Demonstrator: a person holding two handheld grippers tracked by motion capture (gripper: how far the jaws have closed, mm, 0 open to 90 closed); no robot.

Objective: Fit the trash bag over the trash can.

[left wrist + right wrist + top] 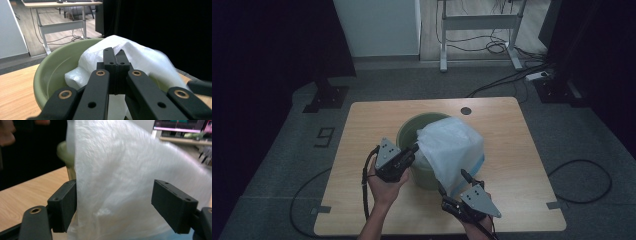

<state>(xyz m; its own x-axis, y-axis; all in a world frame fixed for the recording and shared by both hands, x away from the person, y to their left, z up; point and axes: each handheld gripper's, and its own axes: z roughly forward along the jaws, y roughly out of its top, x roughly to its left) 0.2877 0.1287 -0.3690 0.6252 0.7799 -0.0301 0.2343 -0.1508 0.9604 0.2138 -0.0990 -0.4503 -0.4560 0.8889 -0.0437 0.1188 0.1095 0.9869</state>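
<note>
While the left gripper (115, 53) pinches it, the bag (120, 182) hangs between the right gripper's (113, 202) spread jaws.

The right gripper (113, 207) has its two black jaws standing wide apart, one at lower left, one at lower right; a brass-ringed pivot shows on the left linkage. Between the jaws and rising above them hangs a white translucent plastic bag (120, 175), crinkled and softly lit; its left edge runs just beside the left jaw, touching or nearly so, and the right jaw stands clear of it in front; a faint blue tint shows at the bag's bottom edge. Behind the bag's left edge a pale green bin (64, 151) peeks out, blurred; it stands on a light wooden table (27, 195). At upper left, fingers of a hand (7, 136) show against the dark; at upper right a lit screen (180, 125), out of focus.
</note>
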